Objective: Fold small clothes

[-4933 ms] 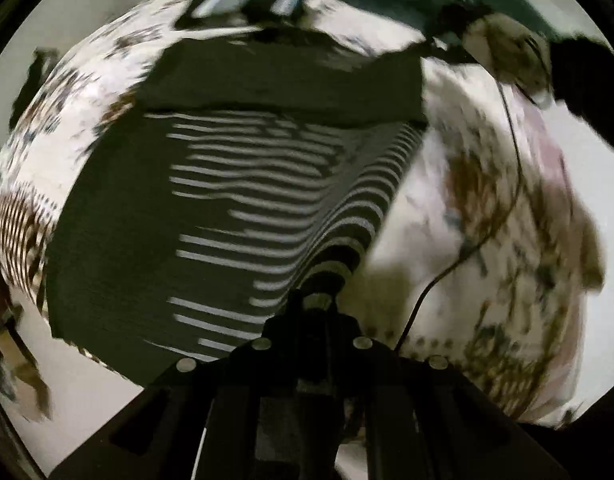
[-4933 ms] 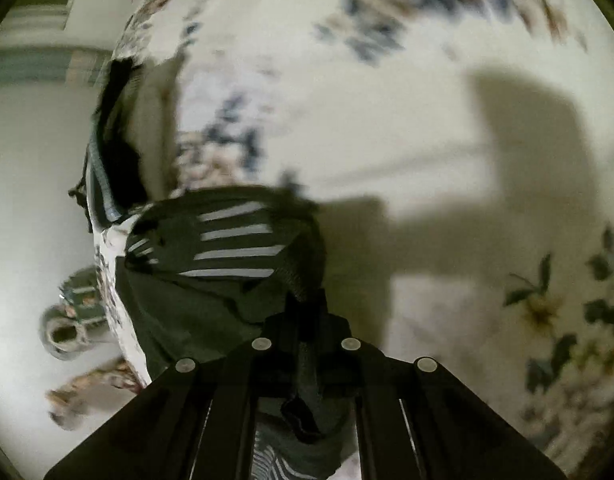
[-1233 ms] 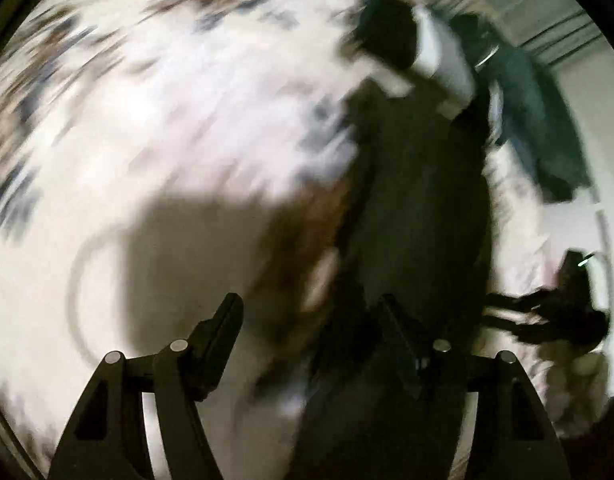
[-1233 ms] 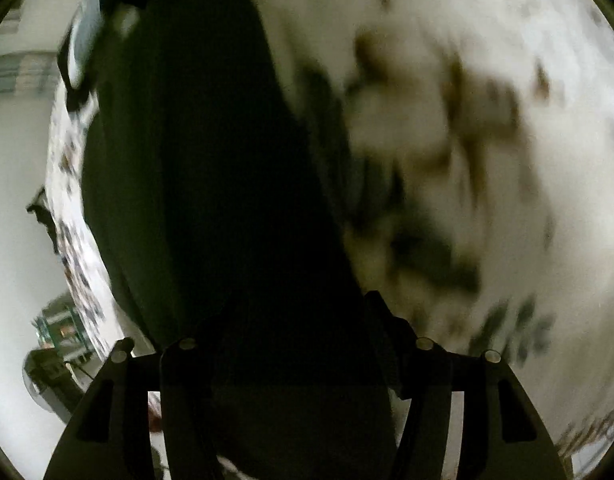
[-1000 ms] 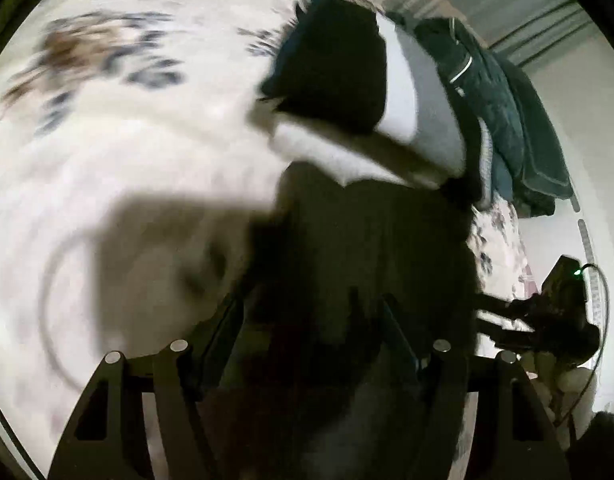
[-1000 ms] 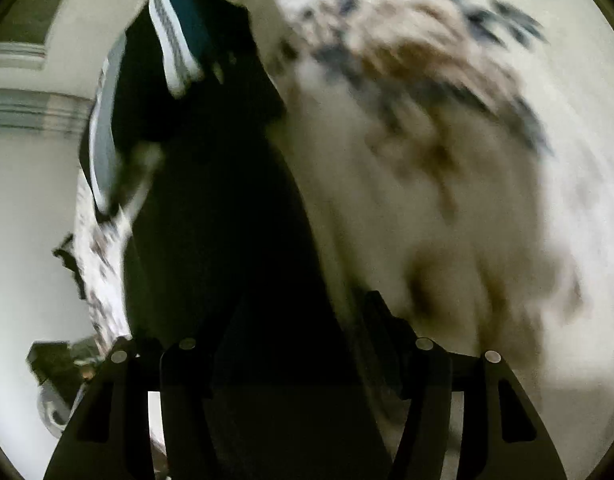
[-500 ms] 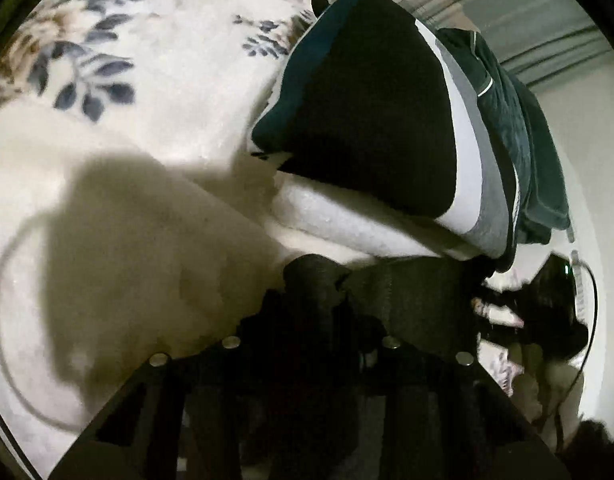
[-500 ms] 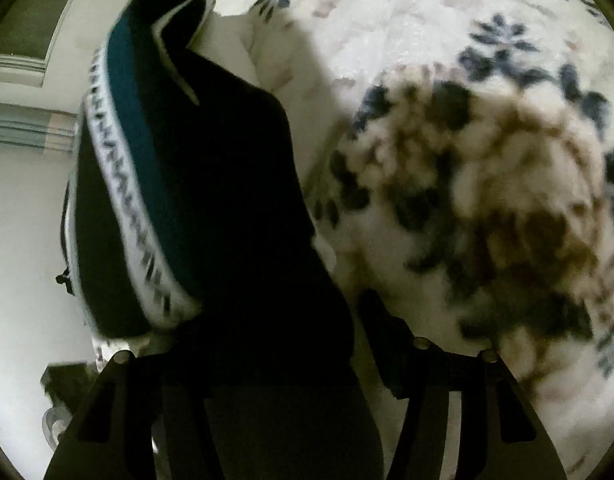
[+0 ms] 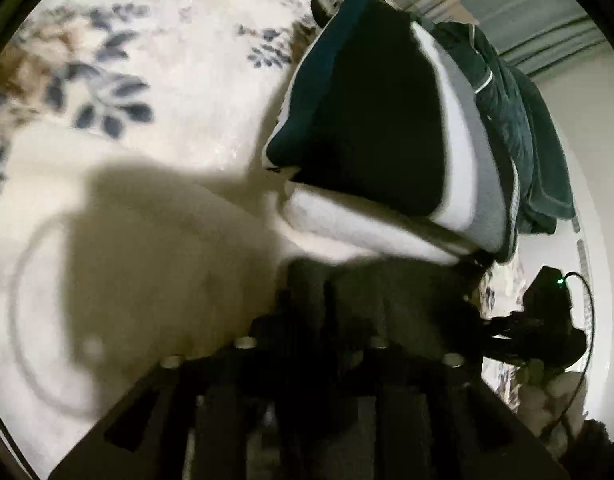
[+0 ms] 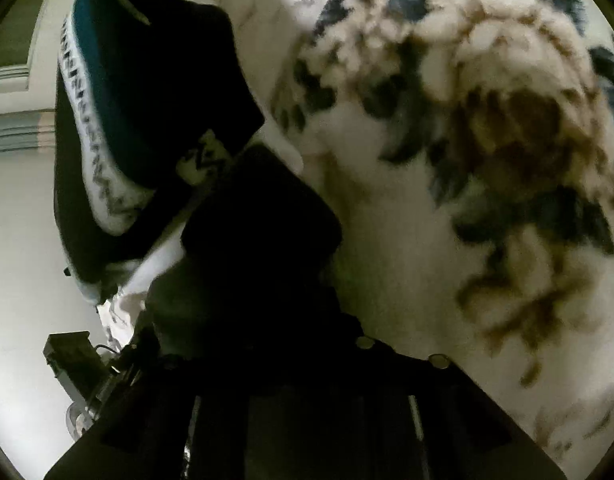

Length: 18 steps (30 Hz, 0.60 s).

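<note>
A dark folded garment (image 9: pixel 395 292) hangs between both grippers above the floral blanket (image 9: pixel 147 40). My left gripper (image 9: pixel 307 304) is shut on one end of it, right in front of a stack of folded clothes (image 9: pixel 371 120). My right gripper (image 10: pixel 259 264) is shut on the other end of the dark garment (image 10: pixel 259 216), close to the same stack (image 10: pixel 147 92). The cloth hides the fingertips of both grippers.
The stack has a black and teal top piece over white and grey layers (image 9: pixel 459 184). A dark green garment (image 9: pixel 523 128) lies behind it. The other gripper's body with a cable (image 9: pixel 547 320) shows at the right. The blanket's edge and the floor (image 10: pixel 23 208) are on the left.
Both grippers closed on the dark garment from open, and carried it up to the stack of folded clothes, which now fills much more of both views.
</note>
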Available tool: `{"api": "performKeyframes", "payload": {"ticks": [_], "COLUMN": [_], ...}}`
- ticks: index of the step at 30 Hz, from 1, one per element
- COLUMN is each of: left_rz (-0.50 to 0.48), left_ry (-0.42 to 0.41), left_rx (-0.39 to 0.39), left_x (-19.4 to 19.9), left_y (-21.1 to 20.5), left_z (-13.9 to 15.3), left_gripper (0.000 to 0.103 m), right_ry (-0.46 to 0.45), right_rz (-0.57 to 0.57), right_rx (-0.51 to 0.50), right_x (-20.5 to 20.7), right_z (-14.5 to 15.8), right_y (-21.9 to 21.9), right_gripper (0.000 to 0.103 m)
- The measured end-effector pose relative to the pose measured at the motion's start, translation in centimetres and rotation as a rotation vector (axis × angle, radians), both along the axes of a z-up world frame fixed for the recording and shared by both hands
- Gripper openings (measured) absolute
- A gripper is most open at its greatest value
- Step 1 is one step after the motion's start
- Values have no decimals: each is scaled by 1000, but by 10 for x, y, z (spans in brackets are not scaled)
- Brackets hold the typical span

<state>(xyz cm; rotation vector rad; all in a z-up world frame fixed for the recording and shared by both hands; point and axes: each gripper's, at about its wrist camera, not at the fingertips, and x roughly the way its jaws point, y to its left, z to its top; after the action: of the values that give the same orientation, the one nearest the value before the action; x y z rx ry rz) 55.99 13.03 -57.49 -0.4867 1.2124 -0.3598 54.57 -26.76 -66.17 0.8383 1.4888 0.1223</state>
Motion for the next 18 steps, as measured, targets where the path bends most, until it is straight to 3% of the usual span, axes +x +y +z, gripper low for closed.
{"api": "performKeyframes", "payload": {"ticks": [1, 3, 9, 13, 18], "left_rz": [-1, -22, -30, 13, 145], "left_ry": [-10, -35, 8, 62, 171], "left_rx": [12, 30, 127, 191, 190], "left_x": [-10, -42, -176, -270, -370], "left_y": [4, 8, 18, 26, 48], "left_z": [7, 26, 55, 60, 48], "left_gripper": [30, 42, 43, 43, 43], "right_ry": [-12, -34, 17, 119, 206], "right_rz": [6, 30, 117, 226, 266], "right_rx": [18, 32, 148, 197, 166], "right_x": [-11, -42, -155, -275, -370], "right_z": [12, 29, 57, 30, -20], "right_y": [-5, -2, 0, 59, 110], "right_gripper": [36, 57, 58, 58, 58]}}
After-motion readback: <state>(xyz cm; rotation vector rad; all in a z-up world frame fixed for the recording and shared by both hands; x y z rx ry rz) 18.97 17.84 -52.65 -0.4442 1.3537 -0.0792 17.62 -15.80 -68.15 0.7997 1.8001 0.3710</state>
